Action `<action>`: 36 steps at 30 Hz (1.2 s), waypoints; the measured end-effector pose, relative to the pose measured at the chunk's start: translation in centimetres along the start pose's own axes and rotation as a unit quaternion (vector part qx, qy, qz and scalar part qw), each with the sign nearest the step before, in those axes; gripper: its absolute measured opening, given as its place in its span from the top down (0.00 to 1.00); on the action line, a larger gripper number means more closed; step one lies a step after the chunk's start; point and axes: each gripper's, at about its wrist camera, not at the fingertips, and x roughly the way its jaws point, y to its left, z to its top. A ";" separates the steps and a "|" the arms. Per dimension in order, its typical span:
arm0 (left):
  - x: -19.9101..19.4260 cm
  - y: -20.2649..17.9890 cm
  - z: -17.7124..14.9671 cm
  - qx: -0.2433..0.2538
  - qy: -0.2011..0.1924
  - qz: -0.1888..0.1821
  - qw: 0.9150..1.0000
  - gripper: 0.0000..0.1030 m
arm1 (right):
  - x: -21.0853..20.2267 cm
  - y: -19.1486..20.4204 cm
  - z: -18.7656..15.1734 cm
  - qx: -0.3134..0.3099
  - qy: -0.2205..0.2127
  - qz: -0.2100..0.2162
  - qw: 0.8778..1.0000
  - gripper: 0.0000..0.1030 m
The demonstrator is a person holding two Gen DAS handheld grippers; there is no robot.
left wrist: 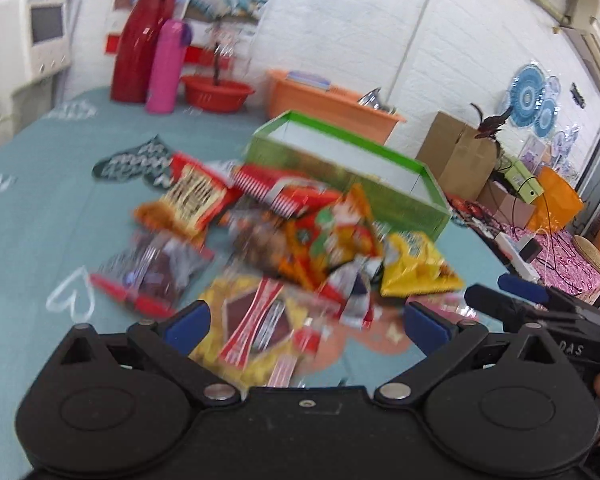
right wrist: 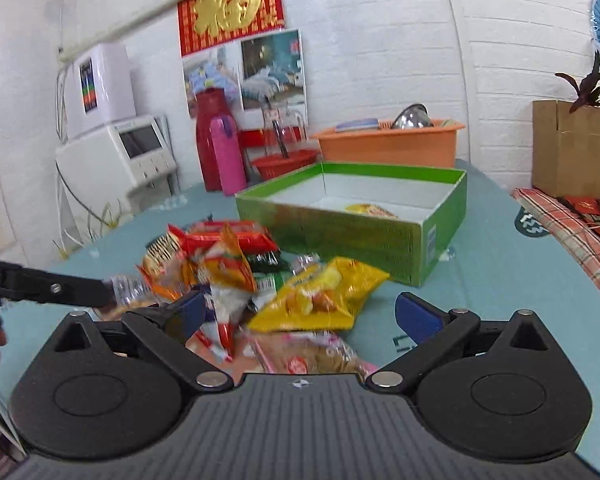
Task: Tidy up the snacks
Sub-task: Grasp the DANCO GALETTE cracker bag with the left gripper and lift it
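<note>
A pile of several snack packets [left wrist: 284, 236] lies on the teal tablecloth before an open green box [left wrist: 352, 172]. In the right wrist view the green box [right wrist: 356, 224] holds one yellowish packet [right wrist: 370, 210]. My left gripper [left wrist: 306, 322] is open above a yellow and red packet [left wrist: 256, 320] at the pile's near edge. My right gripper [right wrist: 300, 314] is open too, hovering over a yellow packet [right wrist: 320, 300] and a pink-edged pastry packet [right wrist: 316, 354]. The right gripper's fingers [left wrist: 496, 300] show at the right of the left wrist view.
A red flask [right wrist: 210, 140], a pink bottle [right wrist: 228, 156], a red basin [right wrist: 286, 162] and an orange tub [right wrist: 388, 142] stand along the far wall. A cardboard box [right wrist: 572, 148] sits right, with a plaid cloth [right wrist: 572, 232] below it. A dark patterned mat [left wrist: 140, 160] lies left of the pile.
</note>
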 end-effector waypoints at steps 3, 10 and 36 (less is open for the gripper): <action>-0.3 1.1 -1.2 -0.020 0.011 -0.013 1.000 0.00 | 0.3 0.7 -1.2 -0.030 0.001 -0.016 0.999 0.00; -0.6 1.8 -1.8 -0.030 0.007 -0.006 1.000 0.00 | 1.4 2.6 -2.4 -0.065 0.040 -0.015 0.997 0.11; 3.2 6.2 -0.3 -0.063 0.076 -0.097 0.990 0.16 | 3.8 8.6 -2.7 0.003 0.121 0.117 0.986 0.03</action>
